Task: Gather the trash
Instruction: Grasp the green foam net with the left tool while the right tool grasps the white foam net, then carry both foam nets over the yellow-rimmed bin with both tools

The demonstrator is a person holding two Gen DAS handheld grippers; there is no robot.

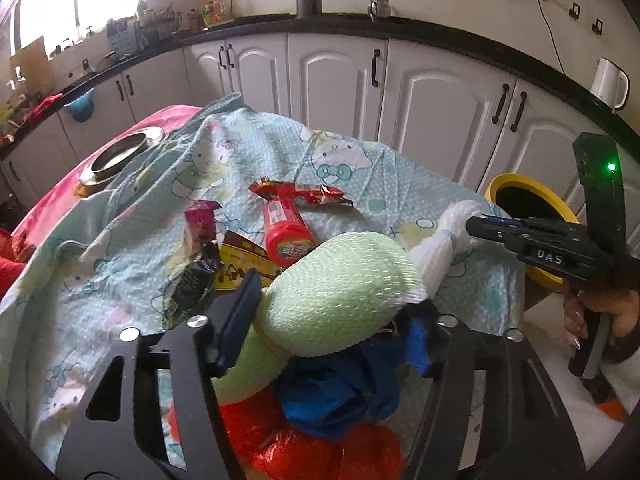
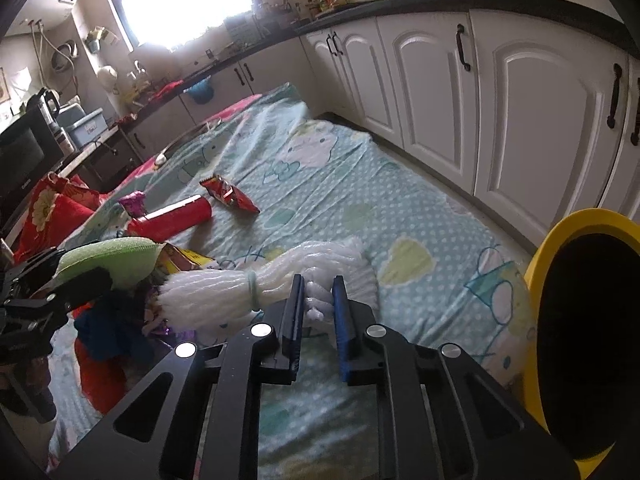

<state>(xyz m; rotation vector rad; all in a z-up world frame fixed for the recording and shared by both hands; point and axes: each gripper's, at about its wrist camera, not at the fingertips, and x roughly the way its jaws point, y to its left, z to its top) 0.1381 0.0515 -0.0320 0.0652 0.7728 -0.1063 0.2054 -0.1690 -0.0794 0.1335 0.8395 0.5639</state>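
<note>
White foam fruit net (image 2: pixel 276 276), banded with a pale green elastic, lies on the cloth-covered bench (image 2: pixel 400 208); the right tool (image 2: pixel 318 300) has its two blades pressed together on the net's frayed end. Seen from the left wrist, the same tool (image 1: pixel 476 226) pinches that white end (image 1: pixel 444 240).

Green foam net (image 1: pixel 336 284) sits between the left tool's (image 1: pixel 332 312) fingers (image 1: pixel 236 312). Left pad touches its side; right pad is mostly hidden behind it, so I cannot tell if the grip is firm.

Beneath the green net: blue plastic bag (image 1: pixel 340 392) and red plastic bag (image 1: pixel 312 448), crumpled.

Further along the cloth: red cylindrical tube (image 1: pixel 284 228), torn red wrapper (image 1: pixel 308 192), purple wrapper (image 1: pixel 200 224), black wrapper (image 1: pixel 192 280), yellow carton (image 1: pixel 244 264).

Steel plate (image 1: pixel 120 156) near the bench's far corner. Yellow-rimmed bin (image 2: pixel 592 320) stands off the bench edge, beside the right tool. A hand (image 1: pixel 600 312) grips the right tool's handle.
</note>
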